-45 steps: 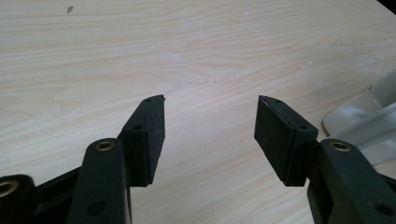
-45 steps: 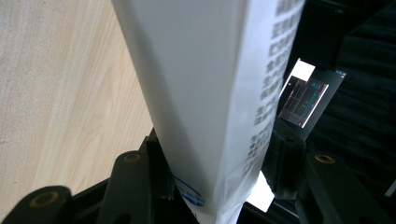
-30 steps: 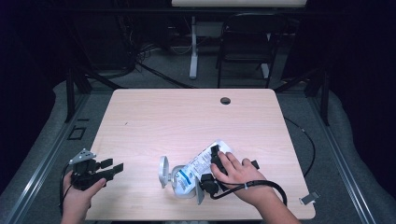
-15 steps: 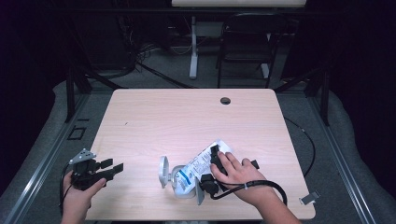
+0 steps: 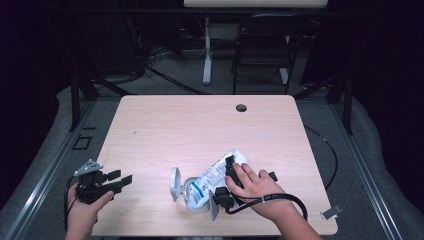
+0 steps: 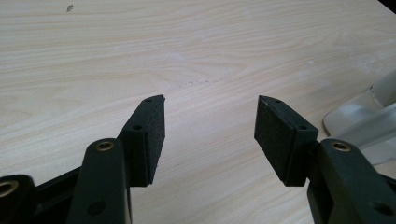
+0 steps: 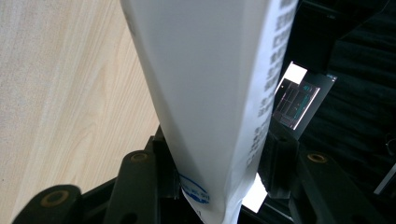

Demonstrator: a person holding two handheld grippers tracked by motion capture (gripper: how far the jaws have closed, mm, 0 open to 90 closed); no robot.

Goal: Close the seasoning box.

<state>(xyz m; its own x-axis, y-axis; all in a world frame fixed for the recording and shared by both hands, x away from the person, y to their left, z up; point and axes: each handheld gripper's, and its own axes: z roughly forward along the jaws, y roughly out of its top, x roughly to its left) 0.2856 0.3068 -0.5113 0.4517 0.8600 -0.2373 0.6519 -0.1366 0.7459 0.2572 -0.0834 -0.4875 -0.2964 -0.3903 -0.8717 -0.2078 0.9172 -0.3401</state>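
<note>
A white bag (image 5: 216, 175) with blue print lies near the table's front edge, its lower end over a clear container (image 5: 196, 198) with a round lid (image 5: 174, 183) standing on edge beside it. My right gripper (image 5: 224, 179) sits under the person's hand. Its jaws have just been closing and now press on the bag (image 7: 210, 70) from both sides, as the right gripper (image 7: 219, 163) view shows. At the table's front left corner my left gripper (image 5: 120, 178) stands open. Bare wood lies between the left gripper (image 6: 210, 126) jaws, and the clear container (image 6: 369, 112) shows at the right edge.
The wooden table (image 5: 200, 130) has a dark cable hole (image 5: 241, 107) near its far edge. A chair (image 5: 265, 45) and a stand's legs are on the floor beyond it. A cable loops off the table's right side by a small metal piece (image 5: 331, 212).
</note>
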